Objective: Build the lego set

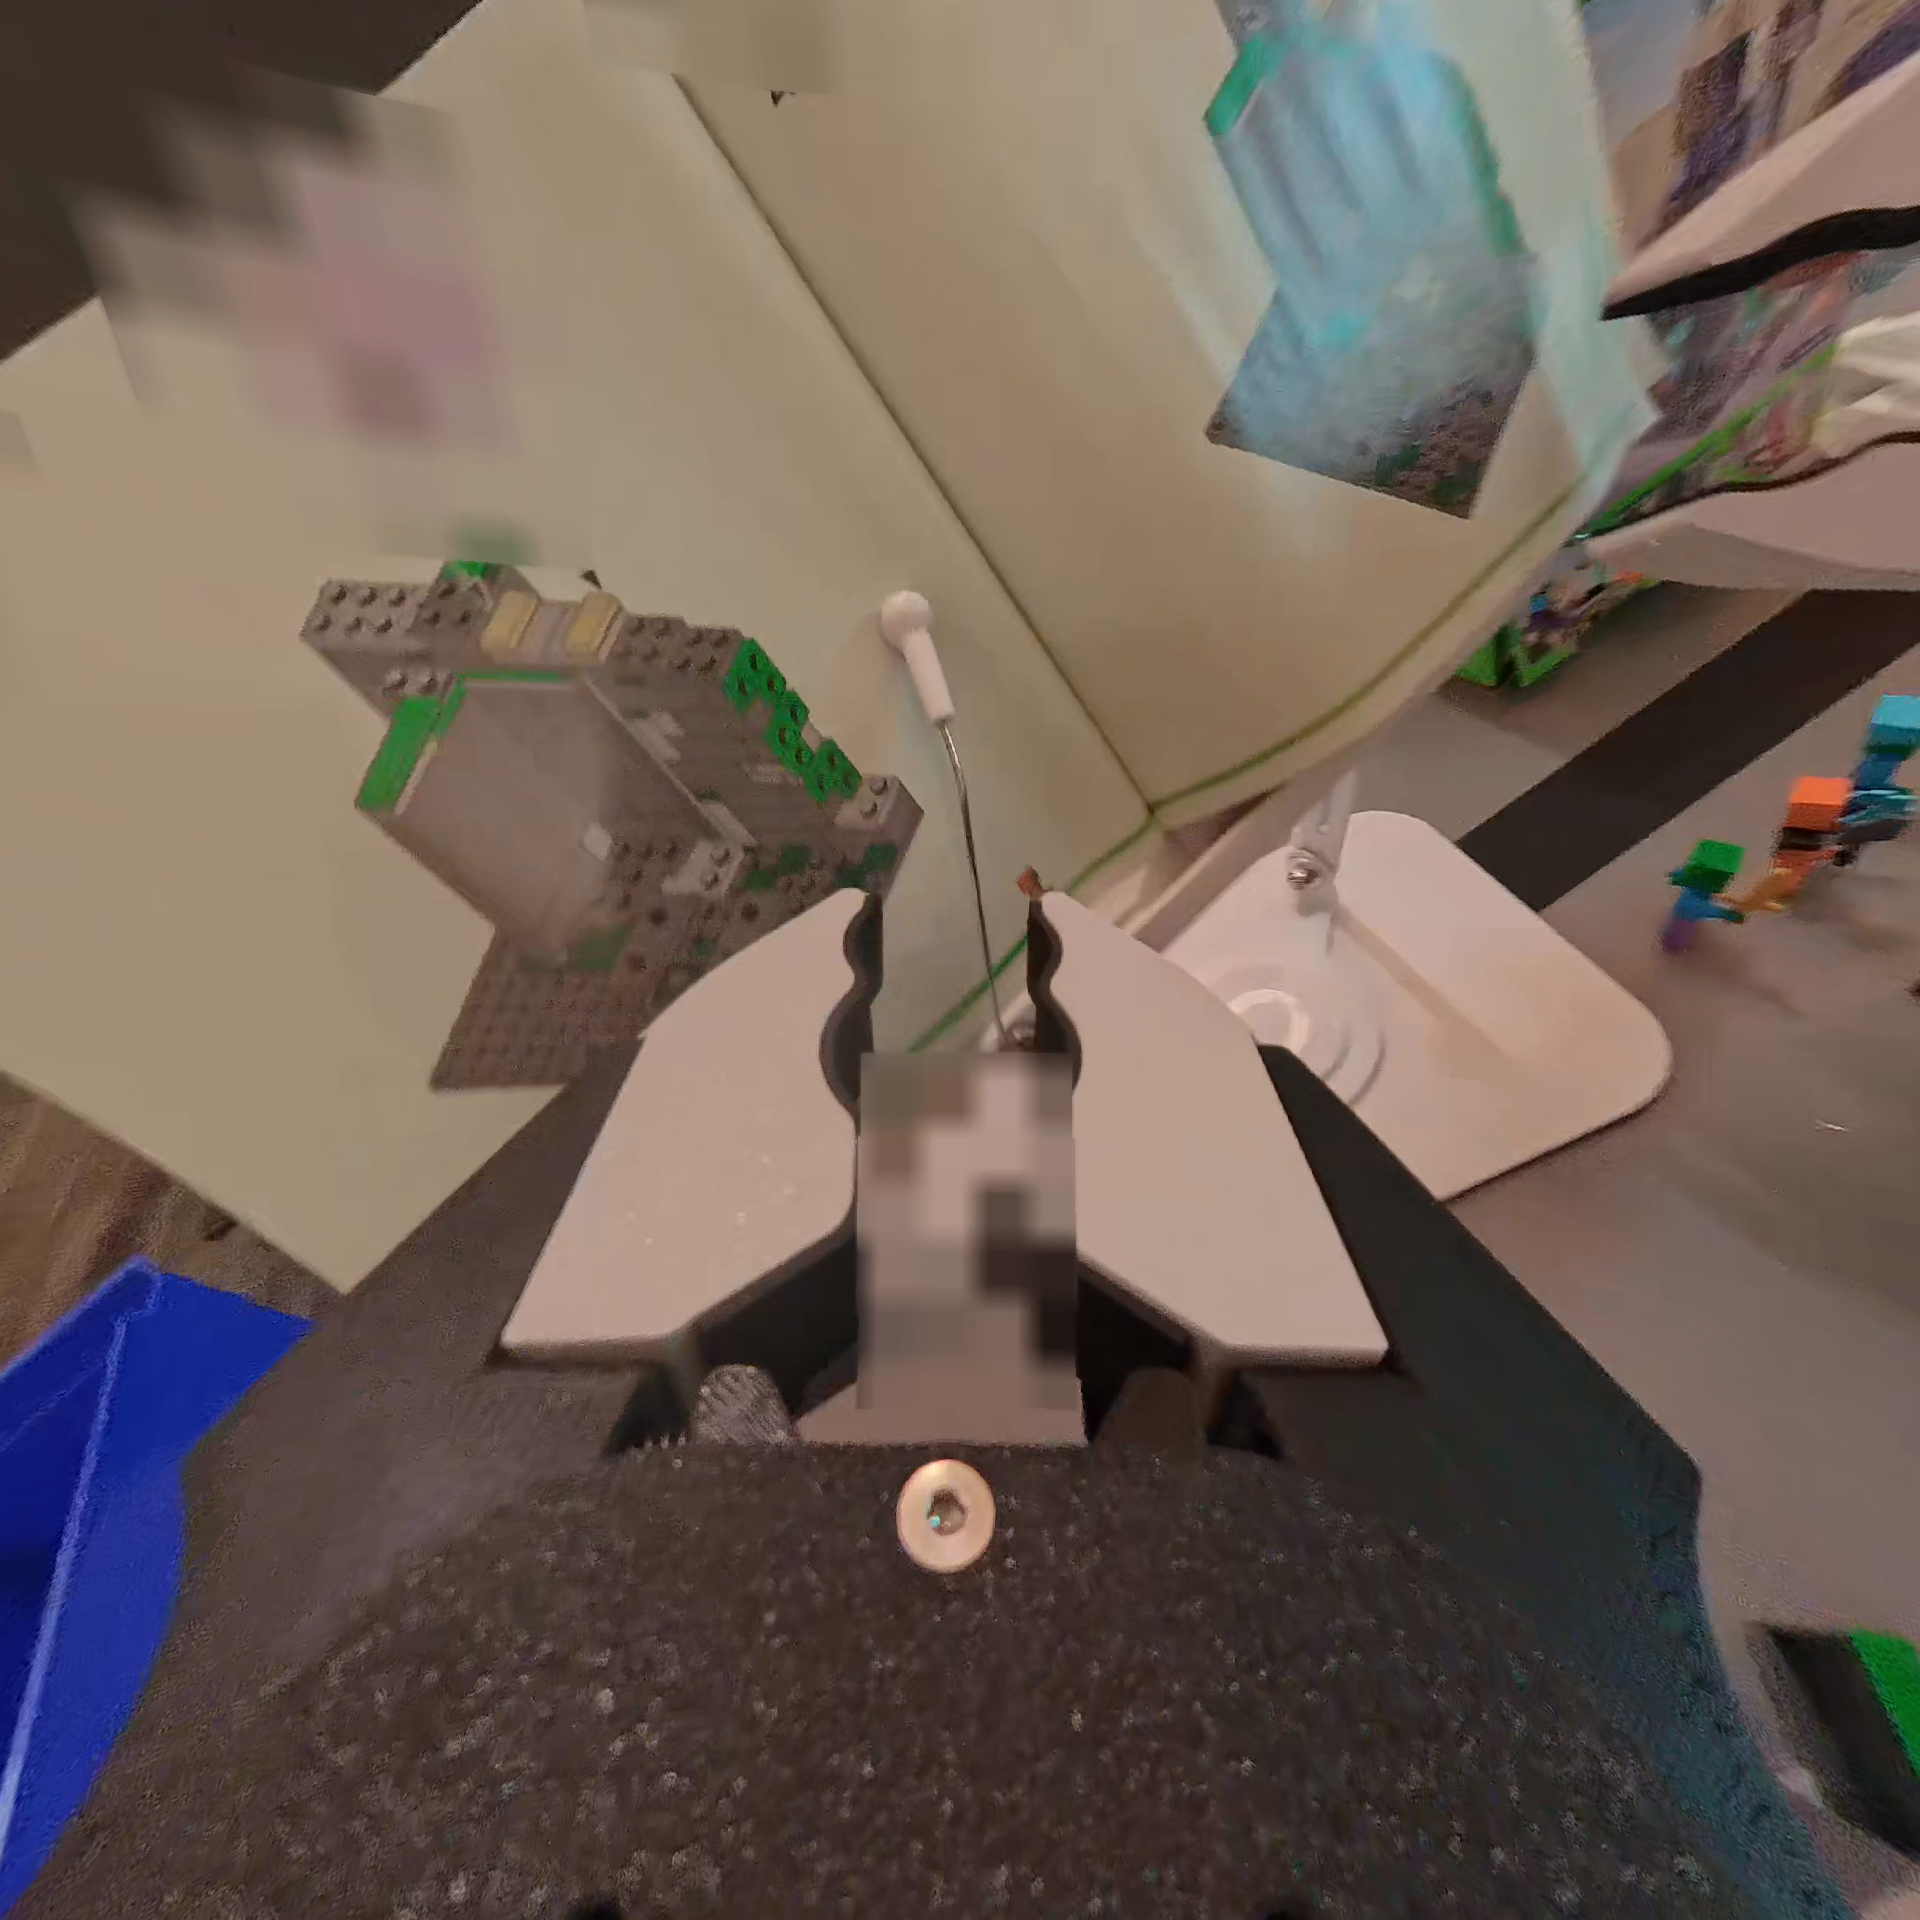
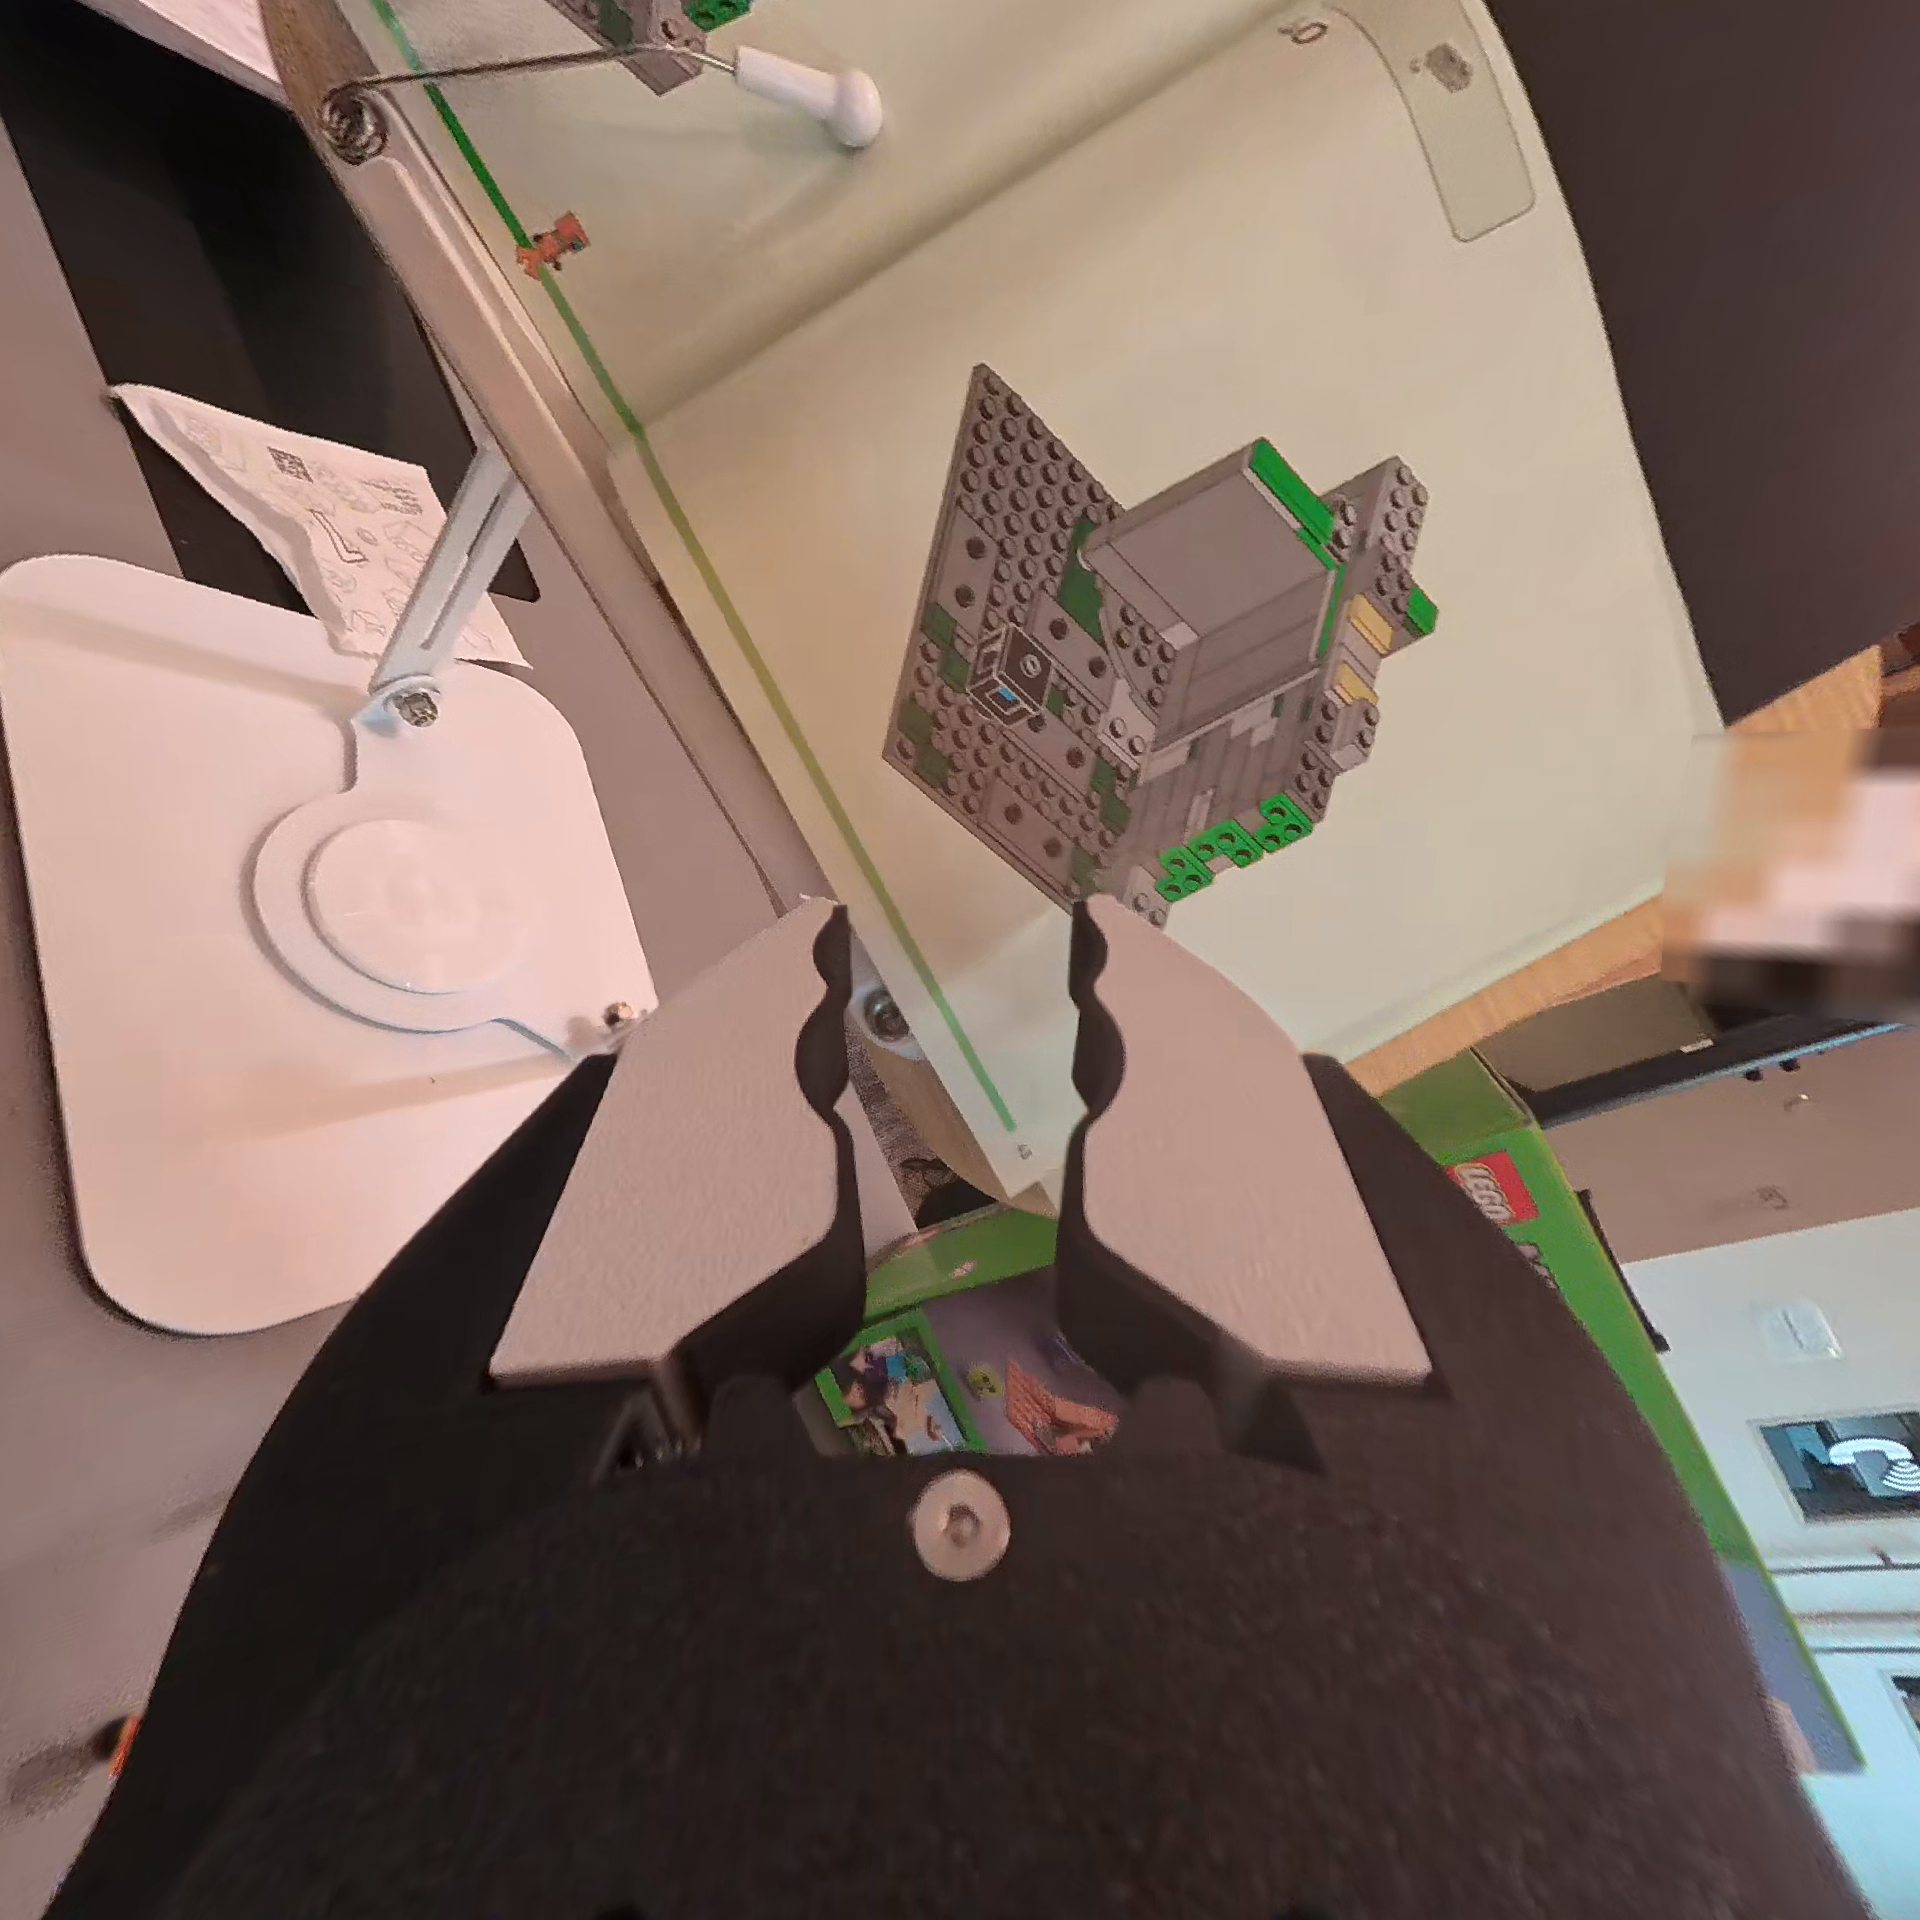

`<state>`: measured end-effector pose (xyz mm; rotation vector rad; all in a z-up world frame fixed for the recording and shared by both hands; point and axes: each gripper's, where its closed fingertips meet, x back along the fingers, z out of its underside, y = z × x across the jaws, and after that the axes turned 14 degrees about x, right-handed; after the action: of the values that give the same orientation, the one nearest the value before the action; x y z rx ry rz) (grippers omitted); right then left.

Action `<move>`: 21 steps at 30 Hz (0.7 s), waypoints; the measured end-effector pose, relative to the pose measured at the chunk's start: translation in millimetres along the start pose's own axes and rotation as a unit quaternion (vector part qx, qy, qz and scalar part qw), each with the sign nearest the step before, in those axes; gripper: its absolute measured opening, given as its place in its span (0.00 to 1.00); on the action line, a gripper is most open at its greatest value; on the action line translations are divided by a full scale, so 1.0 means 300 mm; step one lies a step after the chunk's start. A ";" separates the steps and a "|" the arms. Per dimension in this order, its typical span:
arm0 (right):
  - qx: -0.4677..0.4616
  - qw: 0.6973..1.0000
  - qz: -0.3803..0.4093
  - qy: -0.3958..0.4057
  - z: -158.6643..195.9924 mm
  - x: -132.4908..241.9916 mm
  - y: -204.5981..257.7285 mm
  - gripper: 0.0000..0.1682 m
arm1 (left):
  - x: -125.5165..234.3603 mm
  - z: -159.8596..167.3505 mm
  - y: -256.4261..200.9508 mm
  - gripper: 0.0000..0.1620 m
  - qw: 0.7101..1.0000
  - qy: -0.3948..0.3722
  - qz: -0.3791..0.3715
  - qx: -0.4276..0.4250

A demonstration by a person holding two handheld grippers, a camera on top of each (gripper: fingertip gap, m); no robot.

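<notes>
Right wrist view: a red logo patch with white lettering sits on the green box [image 2: 1496, 1174], just right of the right gripper [image 2: 961, 914]. A leaflet [image 2: 312, 499], far left and ahead, carries line diagrams and a square code, too small to read. A tiny corner mark on the booklet page [image 2: 1039, 312], between the fingers, is illegible. Left wrist view: nothing readable.

The left tongs [image 1: 954, 914] and right tongs [image 2: 961, 920] look alike: 2 pale grey, wing-shaped fingers with black scalloped inner edges, set in a rough, speckled black body. 1 silver hex-socket screw [image 1: 944, 1513] sits at lower centre of each frame.
</notes>
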<state>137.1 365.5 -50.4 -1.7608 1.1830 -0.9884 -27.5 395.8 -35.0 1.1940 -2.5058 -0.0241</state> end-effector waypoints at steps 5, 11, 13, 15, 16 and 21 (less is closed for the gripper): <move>-0.007 1.000 0.002 -0.015 -0.003 0.004 0.015 0.24 | -0.087 -0.010 -0.001 0.11 0.998 0.035 -0.031 -0.044; -0.020 1.000 0.006 -0.015 0.018 0.026 0.010 0.23 | -0.080 -0.003 0.016 0.02 0.998 0.025 -0.054 -0.017; -0.022 1.000 0.006 -0.010 0.028 0.028 0.008 0.23 | -0.066 0.002 0.035 0.02 0.998 0.015 -0.057 0.015; -0.022 1.000 0.006 -0.004 0.039 0.027 0.005 0.23 | -0.051 0.013 0.062 0.03 0.996 0.002 -0.054 0.068; -0.020 1.000 0.007 -0.001 0.044 0.026 0.004 0.23 | -0.041 0.022 0.075 0.03 0.994 -0.005 -0.049 0.102; -0.015 1.000 0.005 0.006 0.063 0.027 0.005 0.23 | 0.003 0.109 0.122 0.05 0.954 -0.038 -0.002 0.296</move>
<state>155.9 360.8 -57.7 -1.7715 1.2192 -0.9817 -66.2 414.1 -59.1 1.4277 -2.6639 0.7430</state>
